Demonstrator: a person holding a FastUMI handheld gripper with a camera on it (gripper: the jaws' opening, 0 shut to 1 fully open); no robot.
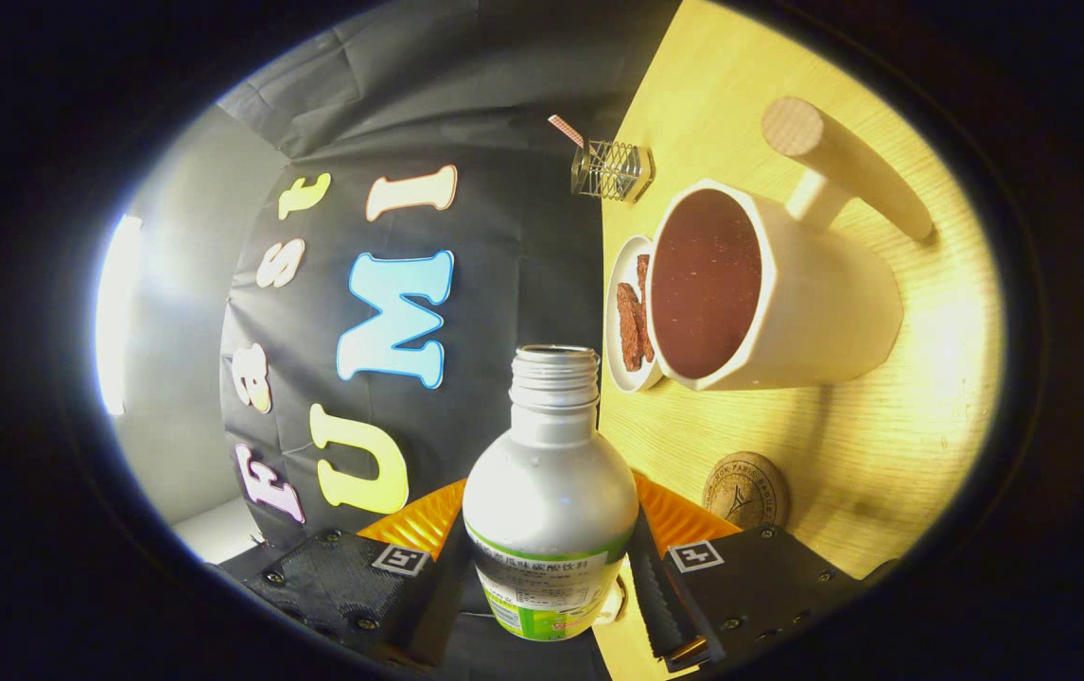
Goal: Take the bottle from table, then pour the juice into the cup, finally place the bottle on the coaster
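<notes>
My gripper (pixel 550 544) is shut on an uncapped silver bottle (pixel 550 473) with a green label, both fingers pressing its sides. The view is rolled, so the wooden table (pixel 882 445) stands like a wall beside the bottle. The bottle's open mouth sits a little short of the white cup (pixel 807 303), which has a wooden handle and a dark brown inside. A round cork coaster (pixel 746 489) lies on the table just beyond the right finger, nearer to me than the cup.
A small white dish with brown pieces (pixel 632 317) sits against the cup's far side. A wire holder (pixel 610 170) with a striped straw stands further back at the table's edge, by the black cloth wall.
</notes>
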